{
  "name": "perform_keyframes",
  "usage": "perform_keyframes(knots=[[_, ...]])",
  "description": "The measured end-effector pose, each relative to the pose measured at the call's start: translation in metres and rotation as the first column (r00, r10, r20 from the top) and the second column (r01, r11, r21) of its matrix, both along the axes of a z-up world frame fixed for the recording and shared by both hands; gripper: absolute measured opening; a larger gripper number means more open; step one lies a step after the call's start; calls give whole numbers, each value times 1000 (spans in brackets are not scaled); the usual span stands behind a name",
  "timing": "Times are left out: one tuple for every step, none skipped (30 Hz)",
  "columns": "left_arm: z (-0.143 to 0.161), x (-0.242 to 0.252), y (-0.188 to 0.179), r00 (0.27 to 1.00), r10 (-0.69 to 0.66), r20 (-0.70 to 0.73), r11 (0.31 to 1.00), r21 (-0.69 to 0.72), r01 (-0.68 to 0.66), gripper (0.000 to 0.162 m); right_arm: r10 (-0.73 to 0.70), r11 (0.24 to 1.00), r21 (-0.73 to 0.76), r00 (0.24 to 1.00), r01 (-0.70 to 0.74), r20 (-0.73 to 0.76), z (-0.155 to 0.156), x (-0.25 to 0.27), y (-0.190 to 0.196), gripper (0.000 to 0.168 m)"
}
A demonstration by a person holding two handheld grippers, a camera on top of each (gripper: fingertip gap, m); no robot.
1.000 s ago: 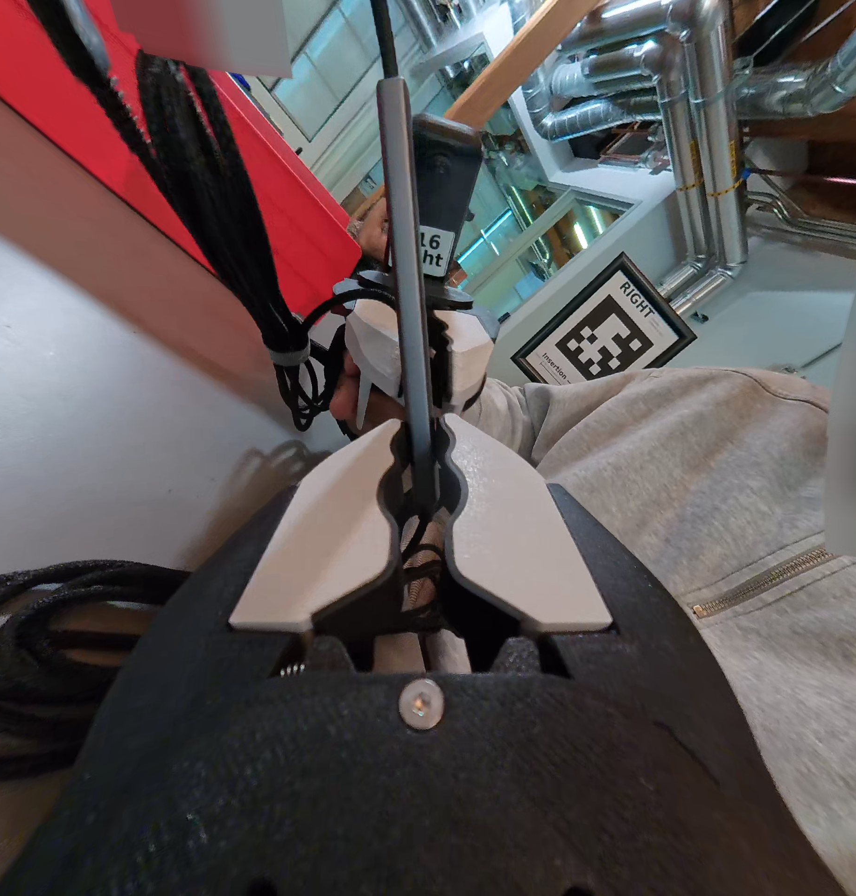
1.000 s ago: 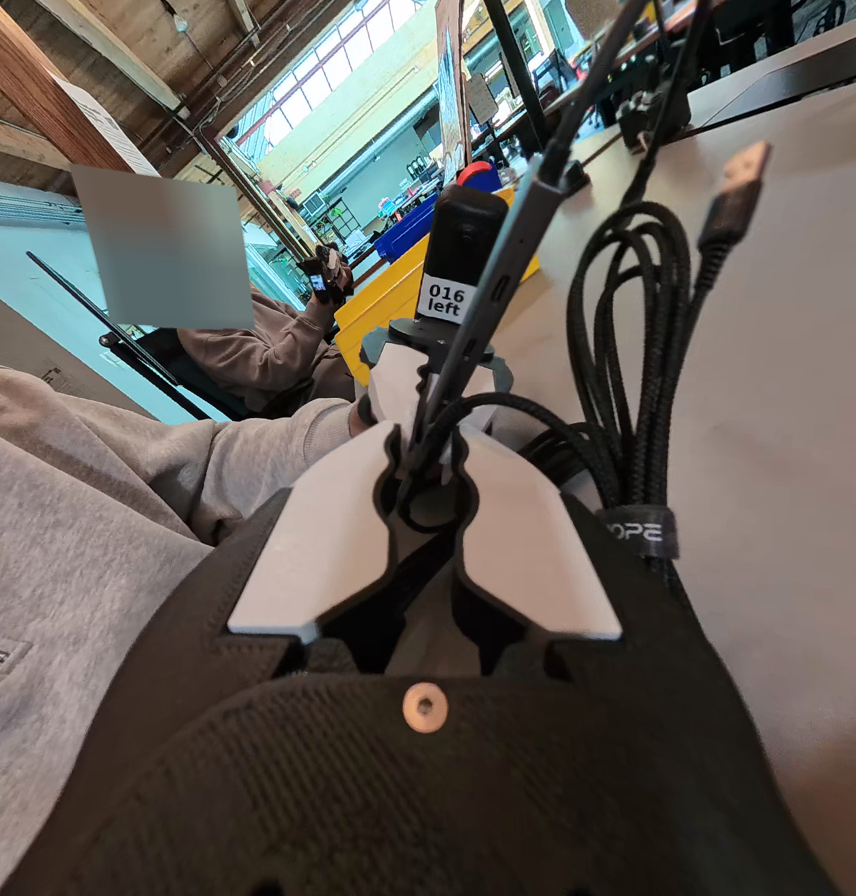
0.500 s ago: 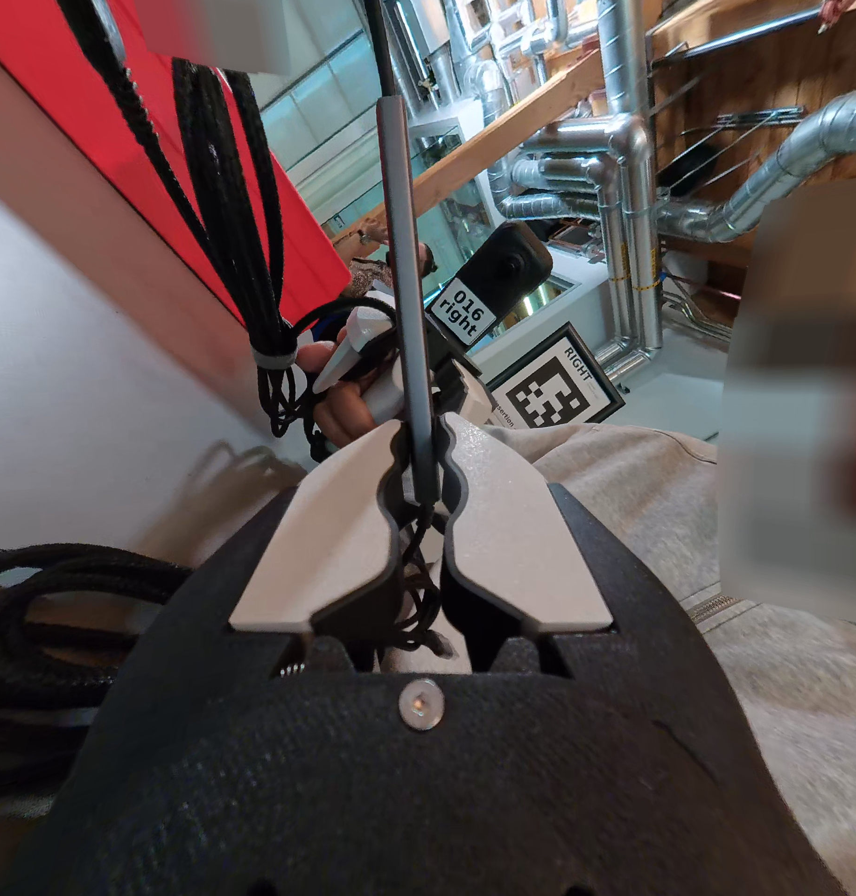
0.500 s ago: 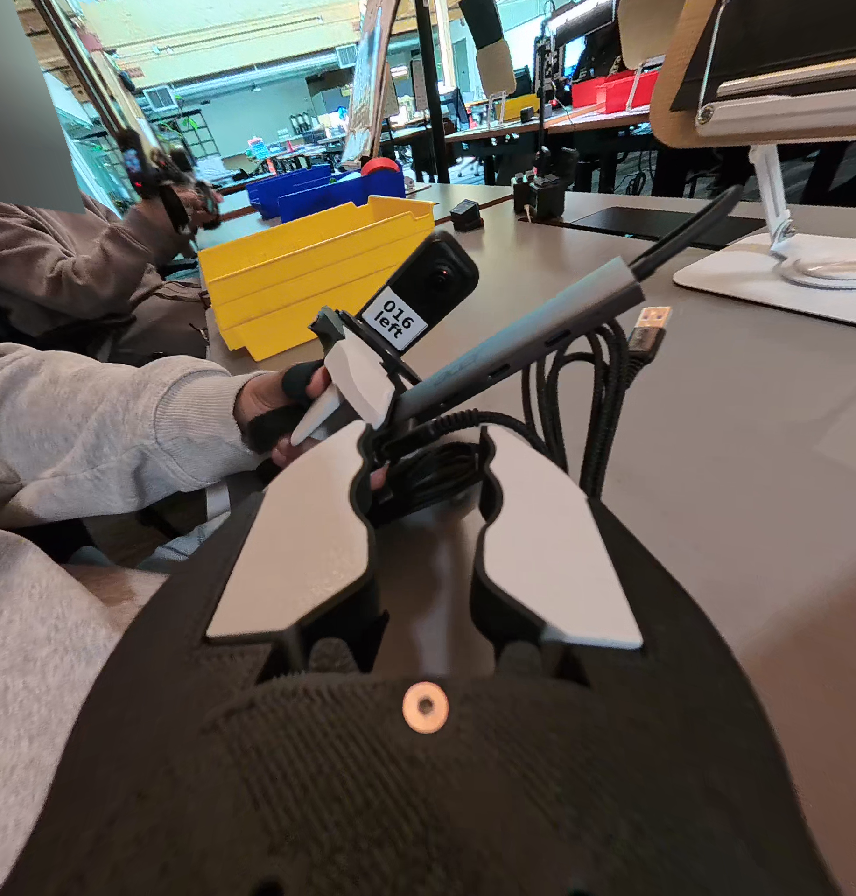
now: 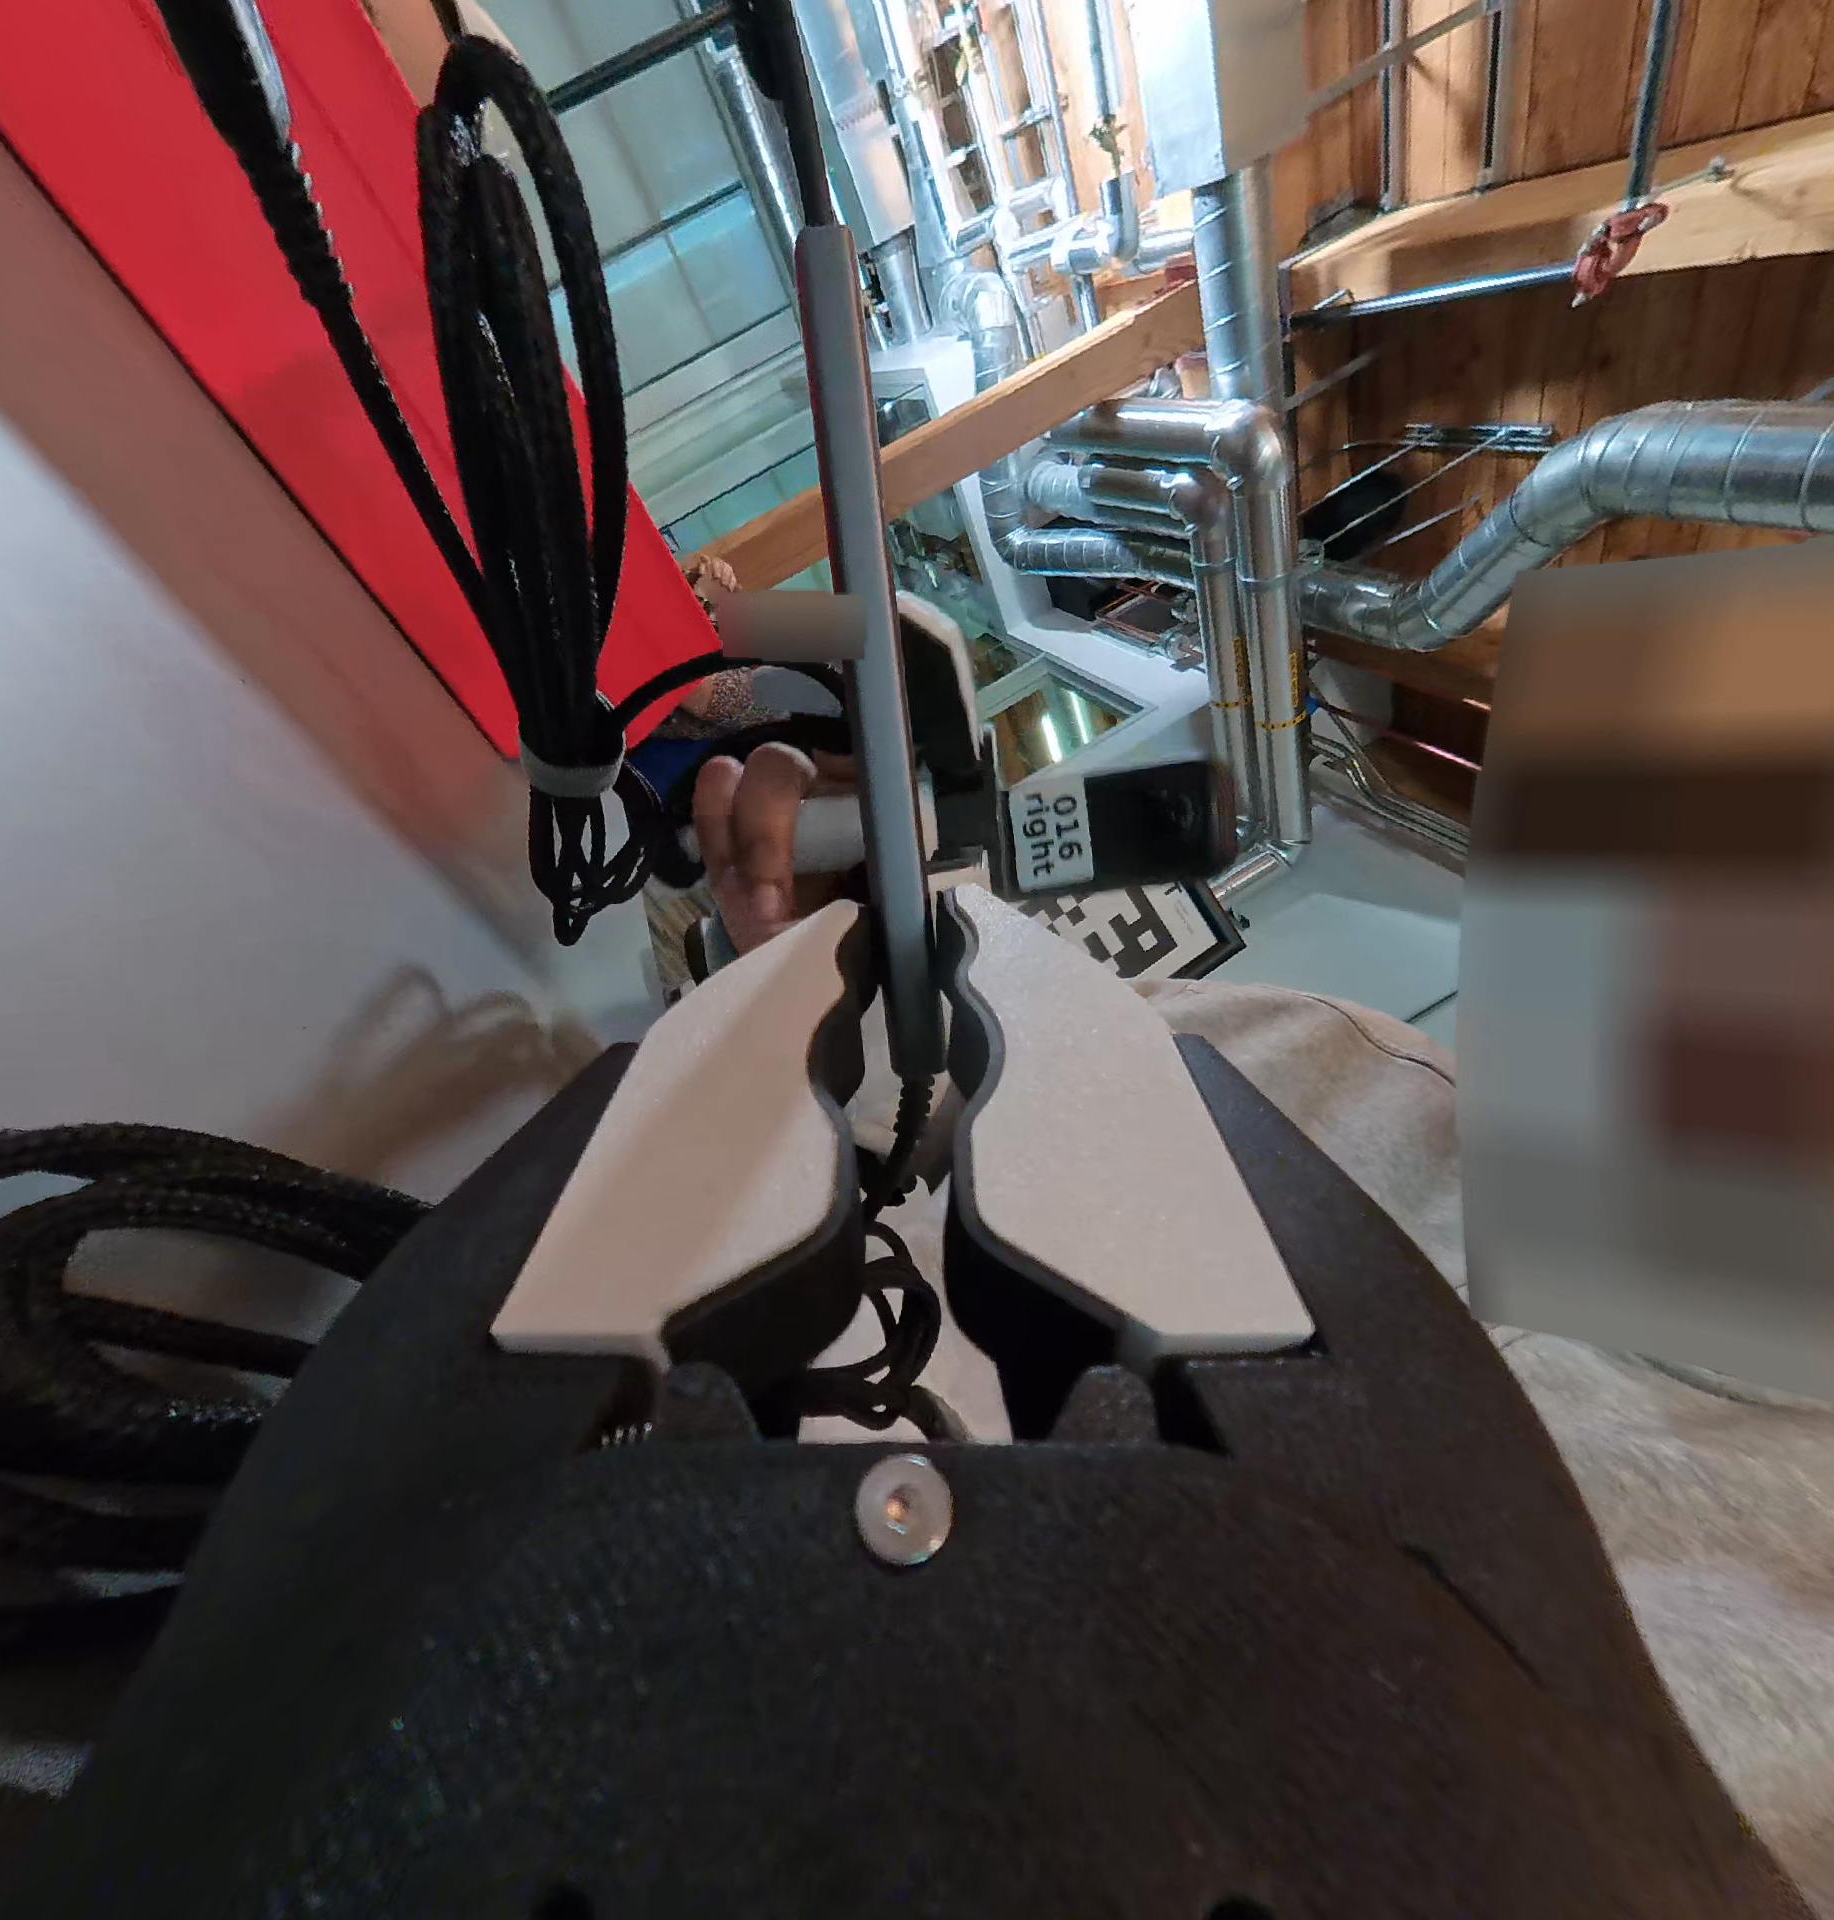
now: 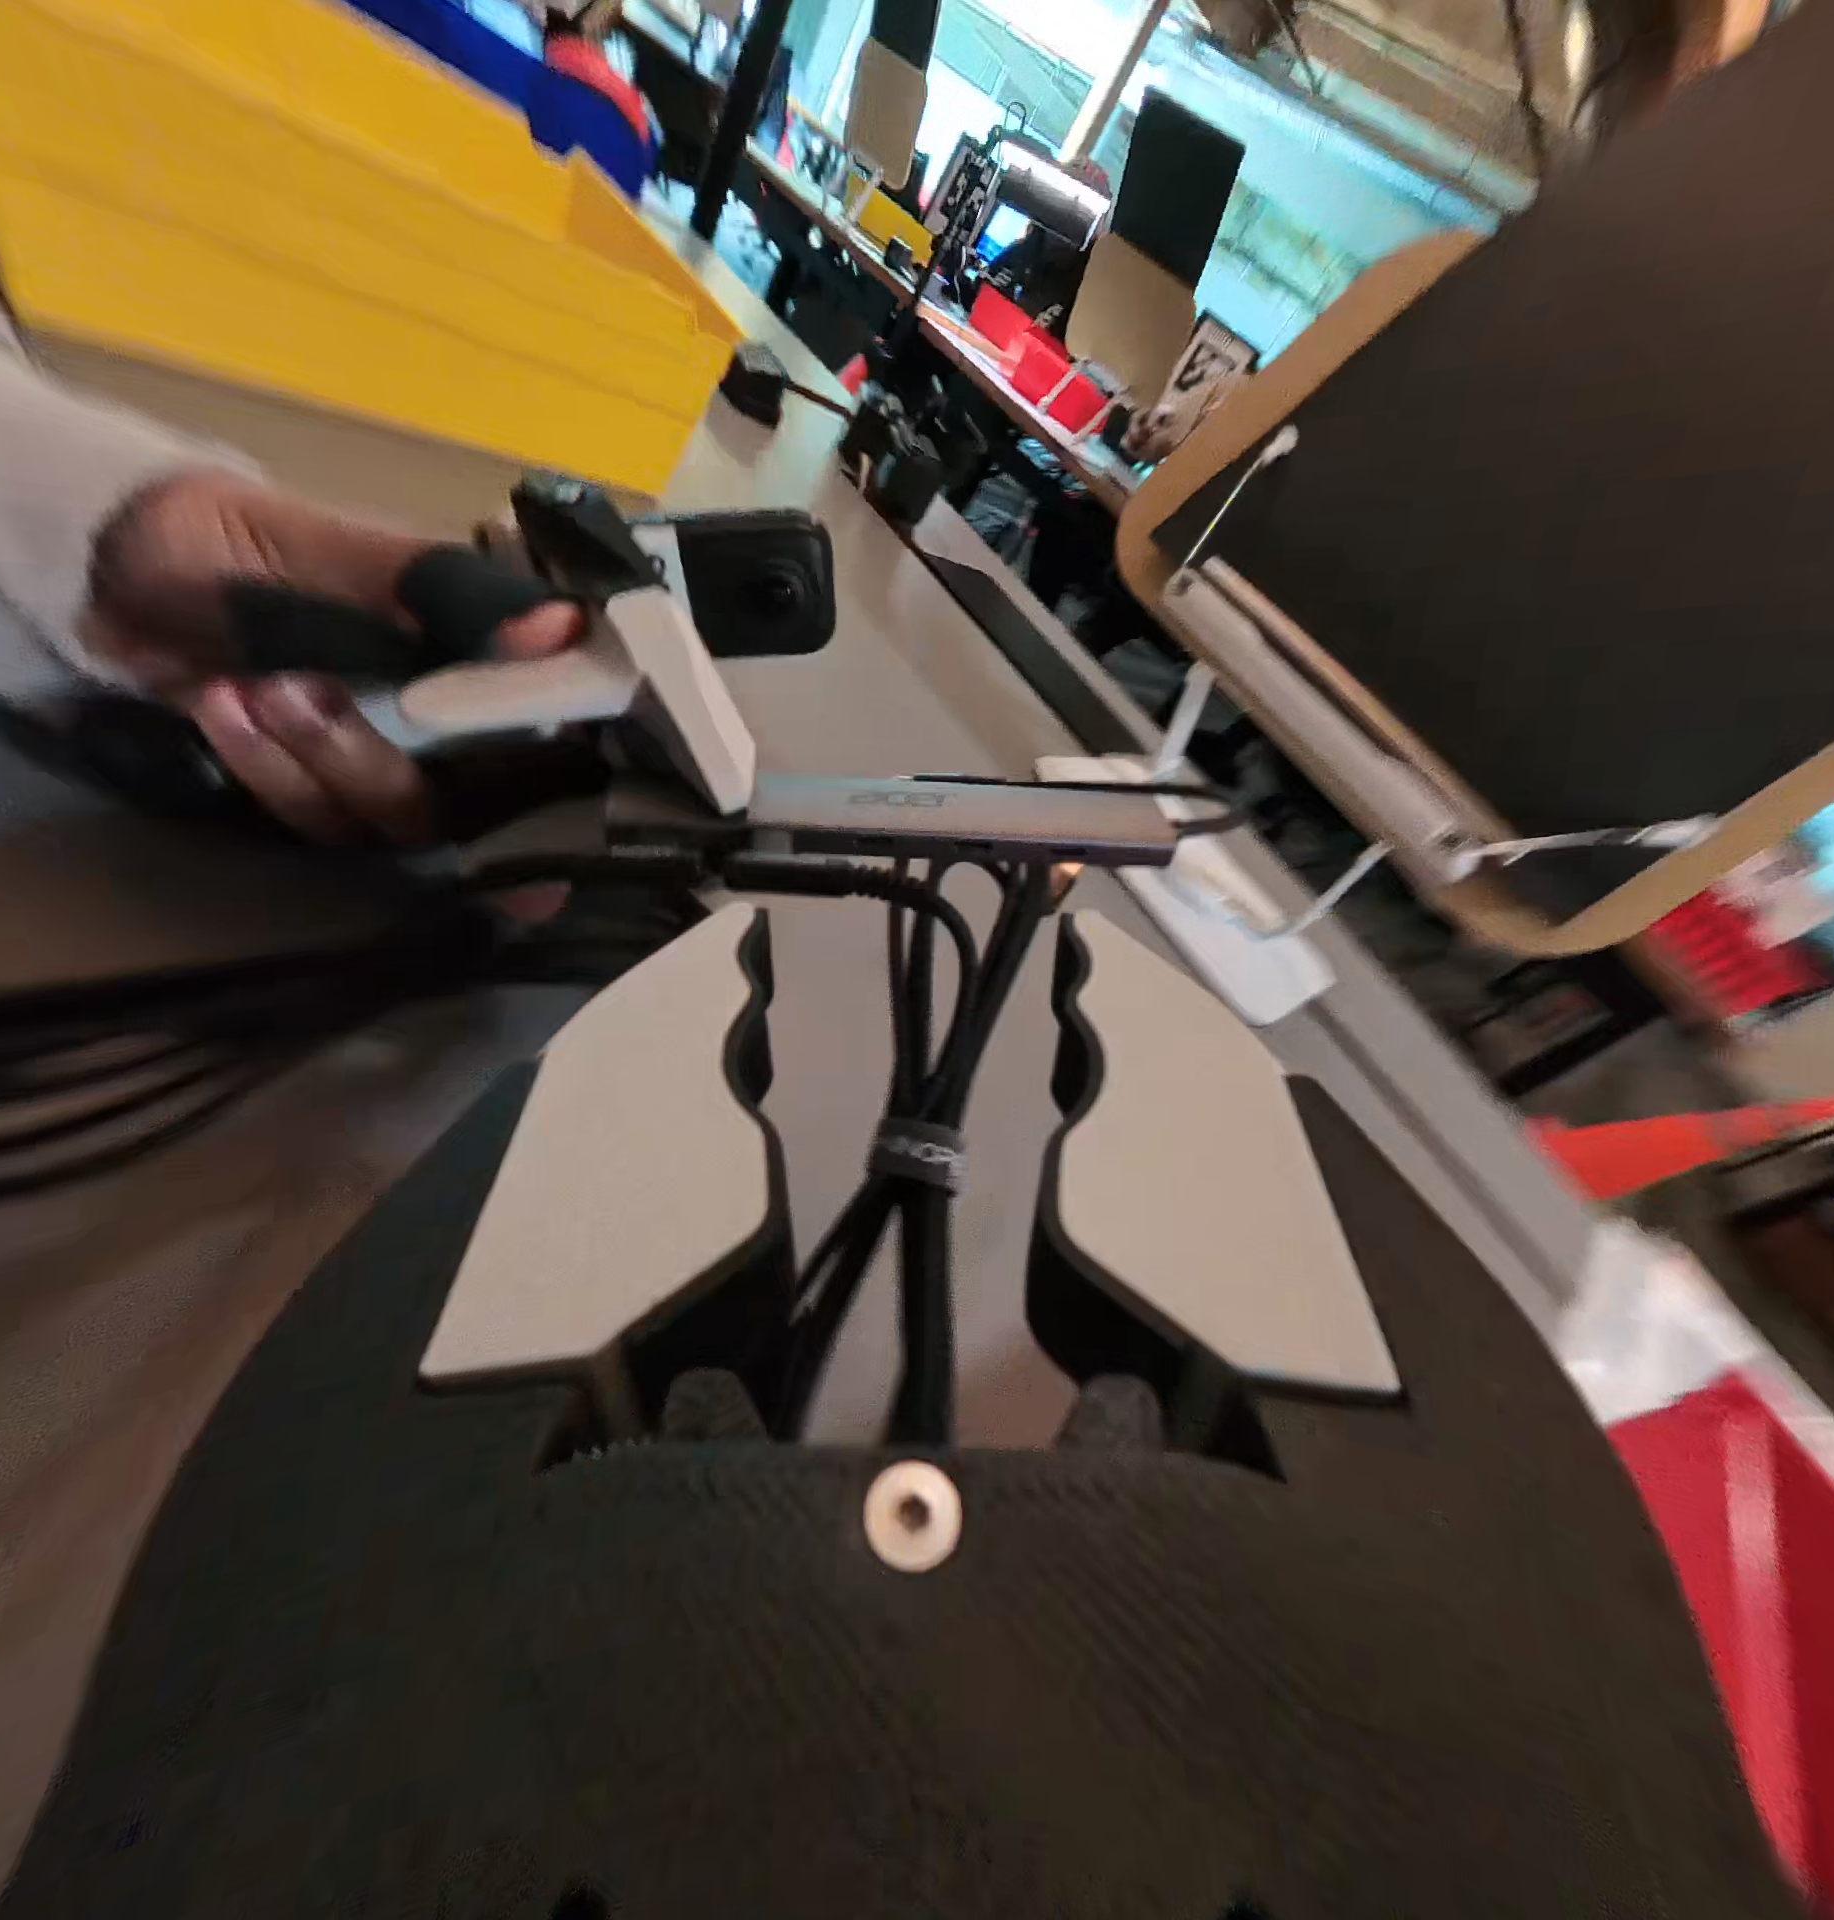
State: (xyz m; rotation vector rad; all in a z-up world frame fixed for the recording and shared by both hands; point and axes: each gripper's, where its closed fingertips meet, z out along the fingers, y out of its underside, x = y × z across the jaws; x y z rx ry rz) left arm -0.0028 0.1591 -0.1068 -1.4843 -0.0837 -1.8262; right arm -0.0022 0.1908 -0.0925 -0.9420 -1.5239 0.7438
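Note:
My left gripper (image 5: 908,940) is shut on one end of a slim grey USB hub (image 5: 871,665), which stands edge-on in the left wrist view. In the right wrist view the hub (image 6: 954,816) lies level, held at its left end by the left gripper (image 6: 721,790). A black braided cable bundle (image 6: 923,1081) with a strap hangs from the hub. It passes between the fingers of my right gripper (image 6: 913,935), which is open and grips nothing. The bundle (image 5: 518,416) also shows in the left wrist view.
A yellow bin (image 6: 321,260) stands on the grey table (image 6: 944,644) at far left. A dark screen on a white stand (image 6: 1235,935) is at right. A red panel (image 5: 217,260), a black cable coil (image 5: 113,1299) and a grey sleeve (image 5: 1308,1143) show in the left wrist view.
My right gripper has opened, let go of the cable at the hub and drawn back. My left gripper stays shut on the hub, which has turned level over the table.

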Motion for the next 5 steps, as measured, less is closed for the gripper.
perform_keyframes(knots=[[0,1,0,1000,-8,7,1000,-7,8,10,-12,993,114,1000,11,3,-1,1,0,51],[0,1,0,1000,-17,16,1000,-14,17,10,-22,974,228,1000,19,8,-3,1,-1,48],[0,3,-1,999,-30,30,999,-22,30,10,-27,941,337,1000,21,15,-6,1,-4,46],[0,4,-2,997,-49,57,998,-34,51,10,-29,897,442,999,17,20,-9,1,-7,44],[1,5,-2,993,-70,95,996,-51,75,10,-31,841,541,999,16,19,-12,0,-11,40]])
